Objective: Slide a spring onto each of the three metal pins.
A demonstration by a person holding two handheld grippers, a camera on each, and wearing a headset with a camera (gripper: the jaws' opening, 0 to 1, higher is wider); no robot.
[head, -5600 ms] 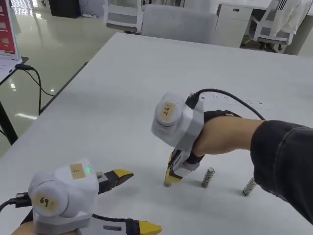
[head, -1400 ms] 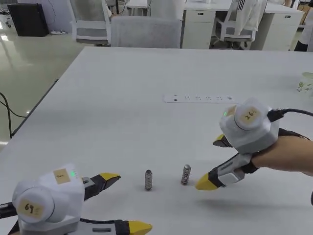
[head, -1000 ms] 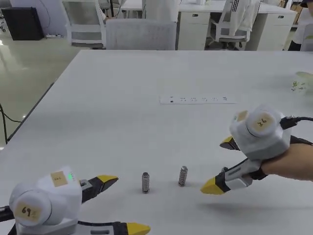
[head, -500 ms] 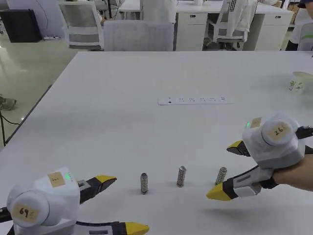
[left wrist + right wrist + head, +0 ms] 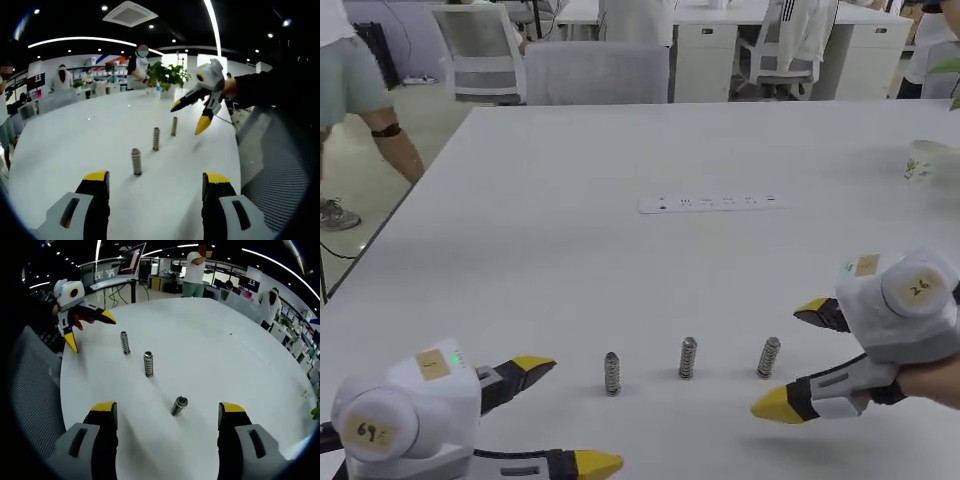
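Three upright pins, each wearing a spring, stand in a row on the white table: left spring (image 5: 612, 372), middle spring (image 5: 687, 358), right spring (image 5: 769, 357). In the left gripper view the same row runs away from me: (image 5: 136, 161), (image 5: 156, 138), (image 5: 174, 126). In the right gripper view the nearest spring (image 5: 178, 406) stands between my jaws, with two more (image 5: 148, 363) (image 5: 124, 342) beyond. My left gripper (image 5: 565, 412) is open at the lower left, holding nothing. My right gripper (image 5: 797, 358) is open just right of the right spring, holding nothing.
A white power strip (image 5: 705, 203) lies mid-table. A paper cup (image 5: 924, 160) sits at the far right edge. Chairs (image 5: 597, 72) and desks stand beyond the table's far edge, and a person (image 5: 365, 90) stands at the far left. A potted plant (image 5: 167, 75) shows in the left gripper view.
My right gripper has drawn back to the right, away from the springs, uncovering the third spring on its pin. The left gripper has stayed put. The camera shifted, and a person has come in at far left.
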